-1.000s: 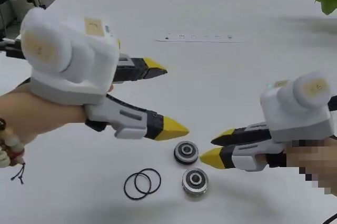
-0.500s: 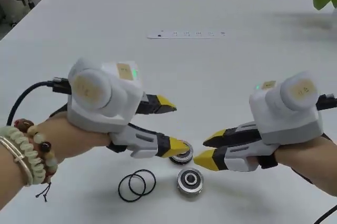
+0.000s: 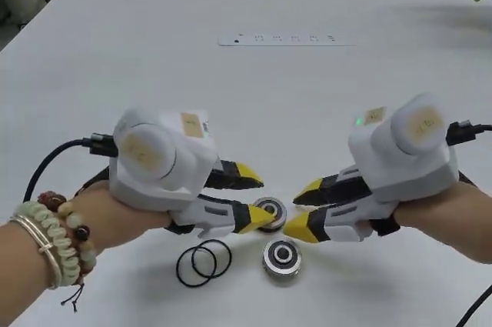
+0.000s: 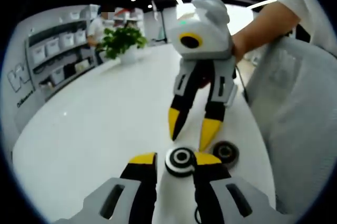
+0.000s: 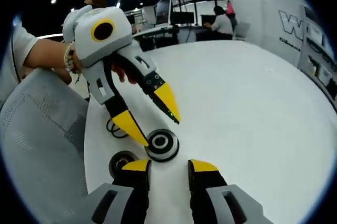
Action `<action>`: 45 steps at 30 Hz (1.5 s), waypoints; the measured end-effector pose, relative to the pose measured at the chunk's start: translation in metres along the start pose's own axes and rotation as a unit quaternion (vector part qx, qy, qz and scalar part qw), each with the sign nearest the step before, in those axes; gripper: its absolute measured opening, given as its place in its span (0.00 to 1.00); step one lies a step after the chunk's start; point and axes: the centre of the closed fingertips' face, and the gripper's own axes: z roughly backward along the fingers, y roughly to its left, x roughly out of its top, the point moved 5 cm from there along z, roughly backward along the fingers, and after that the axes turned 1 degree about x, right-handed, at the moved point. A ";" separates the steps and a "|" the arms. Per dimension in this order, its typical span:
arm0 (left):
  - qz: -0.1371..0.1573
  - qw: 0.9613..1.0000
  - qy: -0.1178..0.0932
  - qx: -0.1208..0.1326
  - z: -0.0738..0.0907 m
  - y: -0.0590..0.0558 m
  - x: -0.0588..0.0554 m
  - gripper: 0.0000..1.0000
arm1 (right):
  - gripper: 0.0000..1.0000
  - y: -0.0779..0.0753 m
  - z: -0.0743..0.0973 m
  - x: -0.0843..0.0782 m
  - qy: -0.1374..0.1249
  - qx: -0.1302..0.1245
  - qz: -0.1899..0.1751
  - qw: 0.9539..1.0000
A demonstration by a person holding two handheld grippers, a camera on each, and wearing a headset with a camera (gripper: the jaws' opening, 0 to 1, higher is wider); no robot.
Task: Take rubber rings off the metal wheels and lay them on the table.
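The broad white surface (image 3: 154,50) looked smooth, so we judged that a one-sided push could send a wheel skidding or rolling away. Our left claw (image 3: 260,200) stood released, its jaws straddling a round metal wheel with a dark band (image 3: 270,209). The wheel lay against one yellow tip, with a gap to the other. Our right claw (image 3: 301,208), likewise released and holding nothing, pointed at that wheel from the opposite side, just beside it. If both claws closed at once, we feared the tips would clash or flick the wheel out. A second metal wheel (image 3: 282,258) lay near the right claw's lower tip and could be knocked. Two thin black rubber rings (image 3: 204,260), overlapping, lay loose on the surface beneath the left claw, in no container. A sweeping jaw could drag them.
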 end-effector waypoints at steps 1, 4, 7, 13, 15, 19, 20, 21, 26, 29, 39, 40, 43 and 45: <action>0.001 1.000 0.001 -0.002 -0.001 -0.001 -0.001 0.27 | 0.27 0.000 0.000 0.000 0.000 0.002 0.000 1.000; 0.006 1.000 -0.001 -0.006 -0.002 -0.003 -0.001 0.24 | 0.26 0.001 -0.001 0.000 -0.005 0.004 -0.002 1.000; 0.015 1.000 0.002 -0.004 -0.003 -0.004 -0.001 0.21 | 0.26 0.002 -0.001 0.000 -0.009 0.005 -0.003 1.000; 0.011 1.000 0.003 -0.005 -0.003 -0.005 -0.002 0.17 | 0.28 0.006 -0.002 0.000 -0.010 0.011 -0.001 1.000; 0.007 1.000 0.003 -0.011 -0.004 -0.009 -0.002 0.15 | 0.28 0.005 -0.003 0.002 -0.013 0.010 -0.001 1.000; 0.010 1.000 0.005 -0.006 -0.004 -0.008 -0.003 0.14 | 0.29 0.005 -0.005 0.005 -0.026 0.009 -0.009 1.000; 0.013 1.000 0.004 -0.006 -0.004 -0.008 -0.003 0.14 | 0.29 0.005 -0.005 0.006 -0.027 0.007 -0.005 1.000; 0.013 1.000 0.004 -0.006 -0.004 -0.008 -0.003 0.14 | 0.28 0.005 -0.005 0.006 -0.026 0.003 0.000 1.000; 0.017 1.000 0.003 -0.004 -0.004 -0.009 -0.003 0.14 | 0.23 0.005 -0.007 0.004 -0.021 -0.002 0.016 1.000; 0.018 1.000 0.002 -0.003 -0.004 -0.009 -0.004 0.14 | 0.21 0.006 -0.005 0.005 -0.020 0.001 0.024 1.000; 0.021 1.000 0.000 -0.001 -0.004 -0.010 -0.004 0.14 | 0.18 0.006 -0.004 0.004 -0.013 0.004 0.025 1.000; 0.021 1.000 0.000 -0.001 -0.004 -0.010 -0.004 0.14 | 0.18 0.005 -0.004 0.003 -0.012 0.004 0.026 1.000; 0.021 1.000 -0.001 0.000 -0.004 -0.010 -0.004 0.14 | 0.17 0.005 -0.003 0.003 -0.012 0.004 0.023 1.000; 0.023 1.000 -0.002 0.001 -0.004 -0.010 -0.004 0.14 | 0.17 0.004 -0.003 0.003 -0.013 0.005 0.016 1.000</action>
